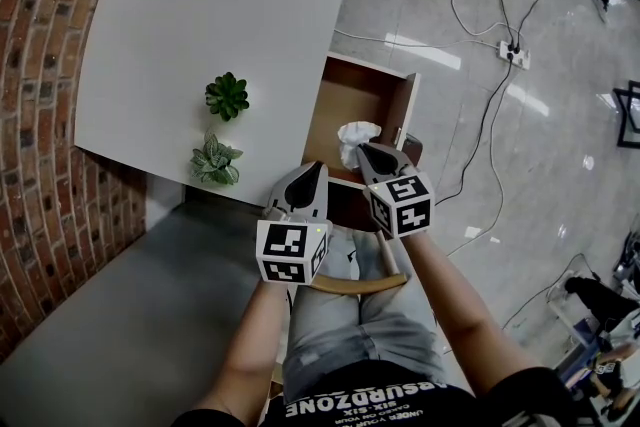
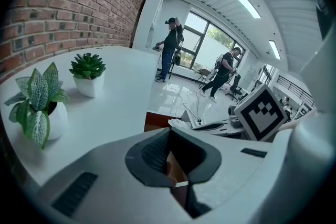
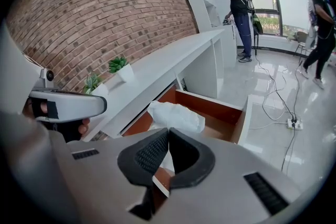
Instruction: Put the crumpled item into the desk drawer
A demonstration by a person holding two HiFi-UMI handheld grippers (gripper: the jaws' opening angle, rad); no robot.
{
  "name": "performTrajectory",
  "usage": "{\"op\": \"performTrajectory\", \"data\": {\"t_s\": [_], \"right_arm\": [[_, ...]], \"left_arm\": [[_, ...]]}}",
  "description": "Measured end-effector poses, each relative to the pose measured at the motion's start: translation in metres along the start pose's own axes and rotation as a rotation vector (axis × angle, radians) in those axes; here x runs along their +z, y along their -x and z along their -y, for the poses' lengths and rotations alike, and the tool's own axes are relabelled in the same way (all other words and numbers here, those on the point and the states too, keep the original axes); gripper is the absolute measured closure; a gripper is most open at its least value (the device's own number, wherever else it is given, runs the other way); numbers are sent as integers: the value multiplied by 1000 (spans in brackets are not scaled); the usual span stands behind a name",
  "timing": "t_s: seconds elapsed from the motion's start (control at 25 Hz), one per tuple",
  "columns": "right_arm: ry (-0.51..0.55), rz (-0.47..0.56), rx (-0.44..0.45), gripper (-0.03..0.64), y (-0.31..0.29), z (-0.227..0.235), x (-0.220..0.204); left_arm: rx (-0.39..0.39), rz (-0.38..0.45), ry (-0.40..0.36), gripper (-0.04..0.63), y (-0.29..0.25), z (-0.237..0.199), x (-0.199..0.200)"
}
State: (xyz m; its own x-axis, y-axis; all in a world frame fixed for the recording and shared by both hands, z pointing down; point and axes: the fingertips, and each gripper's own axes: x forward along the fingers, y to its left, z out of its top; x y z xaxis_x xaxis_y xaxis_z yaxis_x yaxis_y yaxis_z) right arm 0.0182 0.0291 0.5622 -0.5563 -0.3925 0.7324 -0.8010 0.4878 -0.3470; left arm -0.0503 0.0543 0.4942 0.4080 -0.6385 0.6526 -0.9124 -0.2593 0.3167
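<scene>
Clenching left gripper (image 1: 312, 173) on nothing, near worktop (image 1: 200, 15) edge. Pinching crumpled item (image 1: 357, 137) in right gripper (image 1: 362, 151) jaws, above open drawer (image 1: 352, 98), near end. Risking spill over drawer front if released here; light, could cling to jaws.

left claw (image 2: 169, 131): jaws together, nothing in them, pitched down, near-left. right claw (image 3: 168, 131): jaws closed, pinching white crumpled paper (image 3: 176, 115) at the tips, slightly farther out, also pitched down. bare forearms (image 1: 255, 335) extended forward, side by side.
</scene>
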Motion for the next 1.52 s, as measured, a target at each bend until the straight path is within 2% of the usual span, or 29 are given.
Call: {"op": "performTrajectory", "data": {"t_s": [1.52], "right_arm": [[-47,-96,-86,617,-48,28,-26]], "left_arm": [[-35,-34,-8,589,-10,-2,-1]]}}
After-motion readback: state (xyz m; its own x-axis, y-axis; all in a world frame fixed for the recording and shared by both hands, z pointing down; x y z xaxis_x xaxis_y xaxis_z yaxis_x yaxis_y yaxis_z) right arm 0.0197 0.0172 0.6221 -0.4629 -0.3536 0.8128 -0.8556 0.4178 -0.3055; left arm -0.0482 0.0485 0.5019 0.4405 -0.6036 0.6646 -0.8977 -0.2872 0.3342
